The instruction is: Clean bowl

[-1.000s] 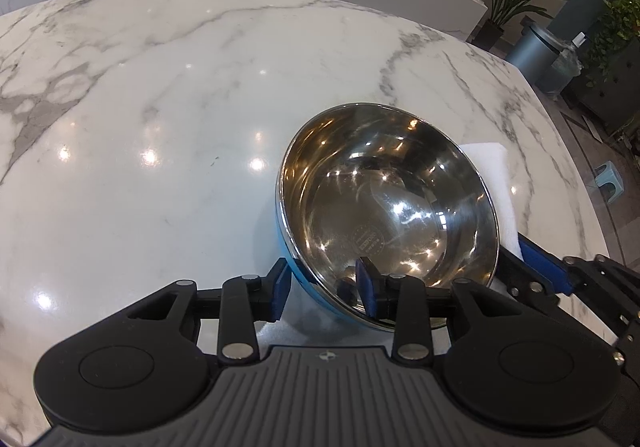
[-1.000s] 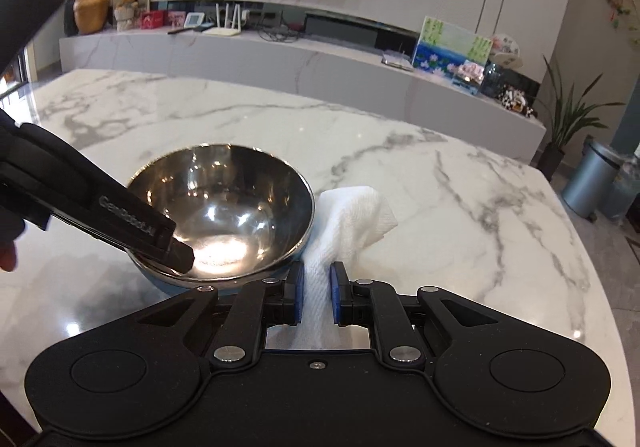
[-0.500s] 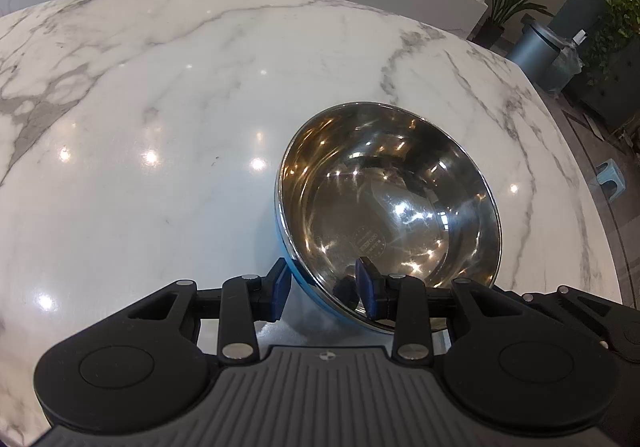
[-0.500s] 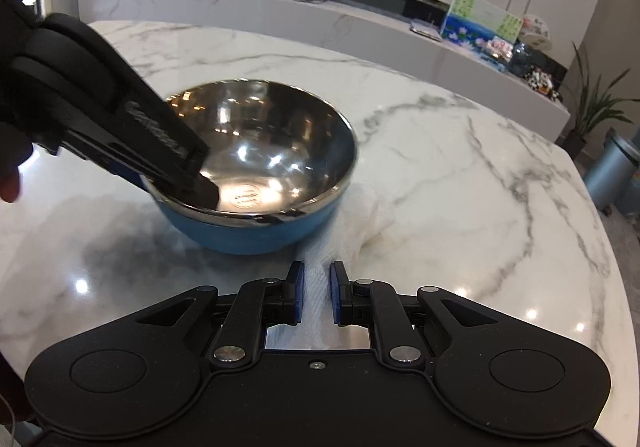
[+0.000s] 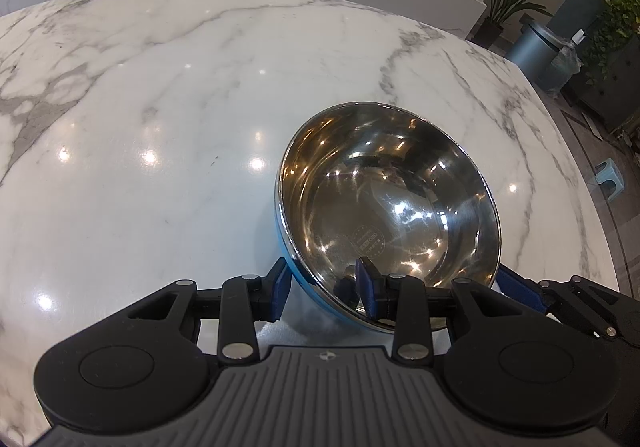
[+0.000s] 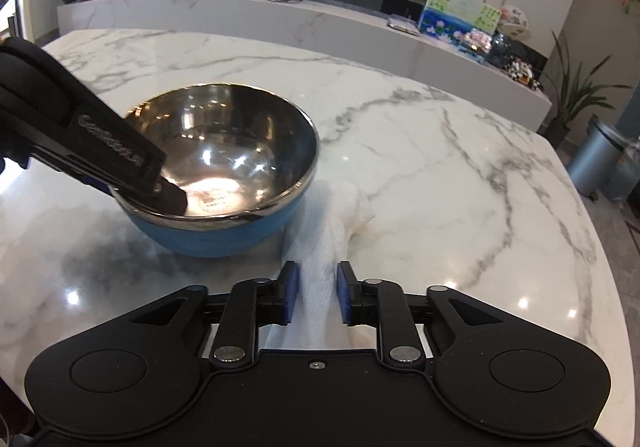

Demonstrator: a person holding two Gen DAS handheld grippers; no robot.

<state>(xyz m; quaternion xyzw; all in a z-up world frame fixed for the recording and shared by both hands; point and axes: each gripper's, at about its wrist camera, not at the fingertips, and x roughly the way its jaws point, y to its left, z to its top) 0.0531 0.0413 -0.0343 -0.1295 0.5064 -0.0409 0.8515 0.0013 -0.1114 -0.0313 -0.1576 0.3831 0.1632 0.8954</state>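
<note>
A steel bowl [image 5: 388, 199] with a blue outside [image 6: 224, 235] sits on the white marble table [image 5: 160, 127]. My left gripper [image 5: 324, 287] is shut on its near rim, one pad inside and one outside; its inner finger [image 6: 120, 135] shows in the right wrist view. A white cloth [image 6: 336, 207] lies crumpled on the table against the bowl's right side and runs back between the jaws of my right gripper [image 6: 316, 295]. Those jaws are opening, and the blue pads stand just off the cloth. One right finger [image 5: 520, 283] shows behind the bowl.
The table's rounded edge [image 6: 592, 247] runs close on the right. Beyond it stand a grey bin [image 6: 592, 159] and a potted plant [image 6: 576, 91]. A long marble counter [image 6: 320, 23] with pictures and small items crosses the back.
The right gripper's jaws have parted from a tight pinch on the cloth, and its view has shifted a little. The left gripper and the bowl have stayed put.
</note>
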